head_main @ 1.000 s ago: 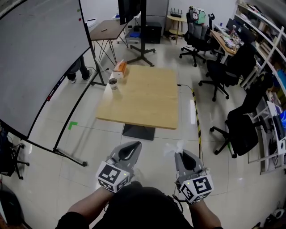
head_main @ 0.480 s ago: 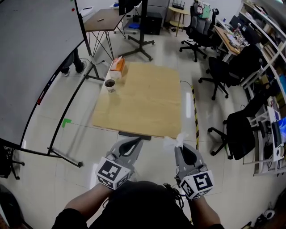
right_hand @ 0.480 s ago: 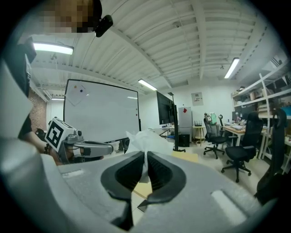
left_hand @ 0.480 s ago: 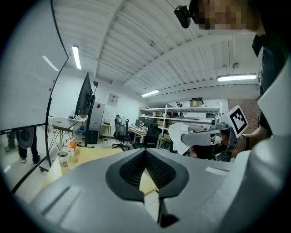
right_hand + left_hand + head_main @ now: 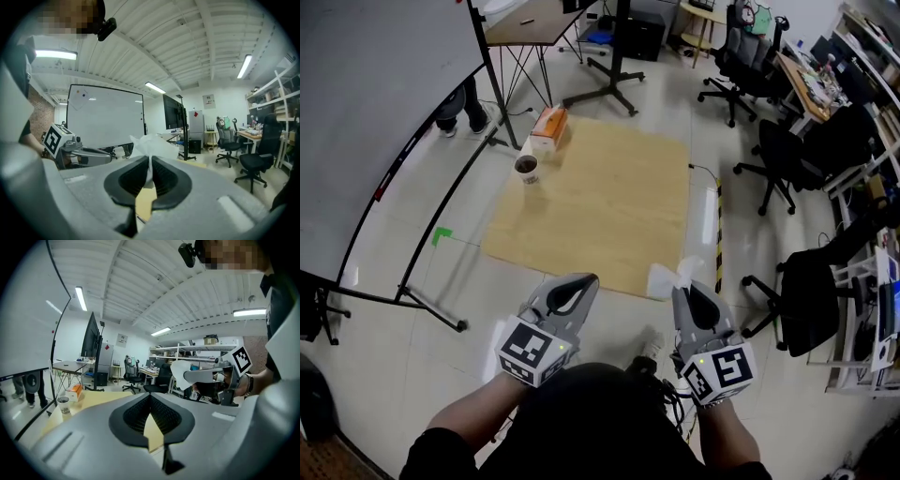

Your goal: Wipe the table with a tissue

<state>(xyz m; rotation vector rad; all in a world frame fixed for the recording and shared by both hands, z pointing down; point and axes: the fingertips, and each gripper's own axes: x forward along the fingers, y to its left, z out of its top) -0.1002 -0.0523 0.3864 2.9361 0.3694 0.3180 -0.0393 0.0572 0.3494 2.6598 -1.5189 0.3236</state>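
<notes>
The wooden table [image 5: 600, 202] stands ahead of me on the tiled floor. My right gripper [image 5: 683, 292] is shut on a crumpled white tissue [image 5: 673, 277], held in the air just short of the table's near right corner. In the right gripper view the tissue [image 5: 151, 142] sticks up out of the closed jaws [image 5: 150, 161]. My left gripper [image 5: 584, 281] is shut and holds nothing; it hovers near the table's front edge. In the left gripper view its jaws [image 5: 150, 398] meet at the tip, with the right gripper and the tissue [image 5: 180, 375] to the right.
An orange tissue box [image 5: 548, 122] and a paper cup [image 5: 526, 168] sit at the table's far left corner. A whiteboard on a stand [image 5: 384, 122] is at the left. Black office chairs [image 5: 787, 155] and a yellow-black floor strip [image 5: 718, 234] are at the right.
I have come closer to the table: its near edge now lies right in front of both grippers. The right gripper still holds the tissue, and the left stays shut.
</notes>
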